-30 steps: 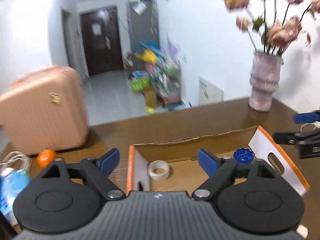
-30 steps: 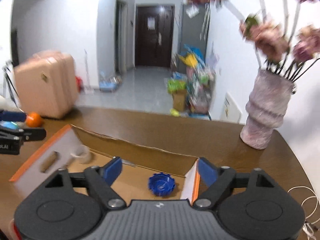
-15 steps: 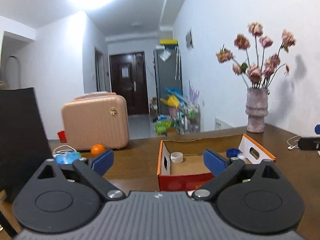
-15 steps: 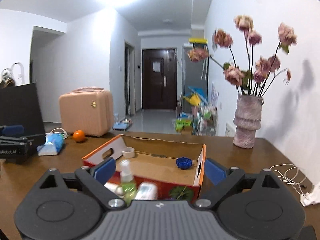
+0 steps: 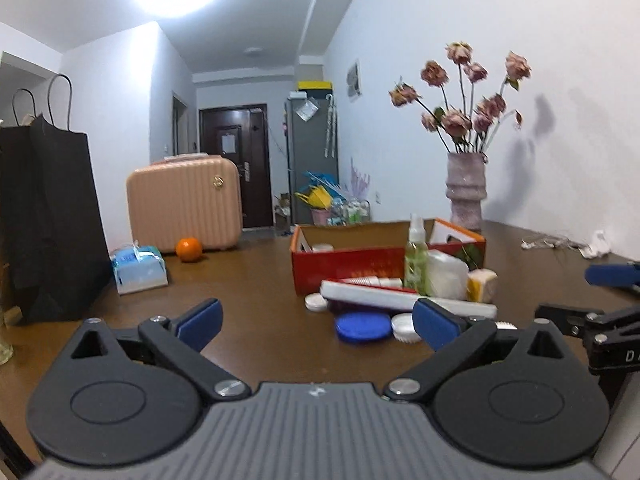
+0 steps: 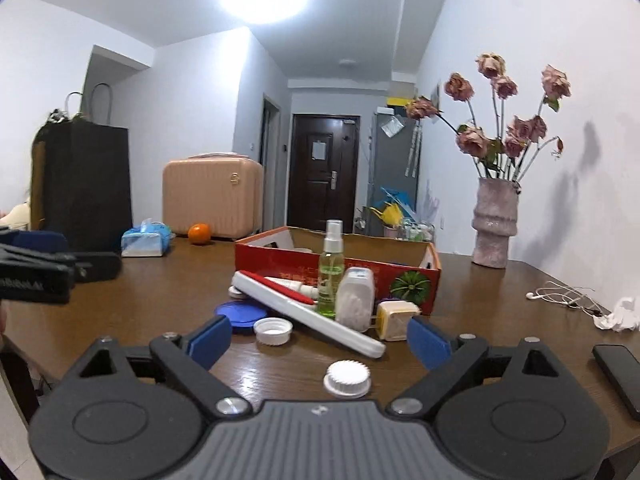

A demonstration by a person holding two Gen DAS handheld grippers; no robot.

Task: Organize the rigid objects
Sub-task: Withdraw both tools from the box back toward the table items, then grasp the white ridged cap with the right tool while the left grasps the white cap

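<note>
Both grippers have pulled back from above the red box, which a second ago was filling the lower frame and is now sitting further off on the surface, and the left gripper's jaws have just been opening wider with nothing between them.

From the left wrist view, the left gripper (image 5: 316, 322) is hovering low over the brown surface (image 5: 248, 320), its blue fingers (image 5: 200, 318) standing spread and empty. The red box (image 5: 348, 268) is lying beyond them, open side up. In front of it a long white case (image 5: 400, 298) is lying with its long axis running left to right, beside a green spray bottle (image 5: 416, 256) standing upright and a blue lid (image 5: 363, 326) lying flat. The right gripper (image 5: 608, 300) is showing at the right edge.

From the right wrist view, the right gripper (image 6: 318, 344) is holding its fingers (image 6: 210, 340) spread and empty too. The white case (image 6: 304, 312) is slanting from far left to near right, its far end propped up. A ridged white cap (image 6: 347, 378) is lying nearest. Printing on the box (image 6: 280, 264) is too blurred to read
</note>
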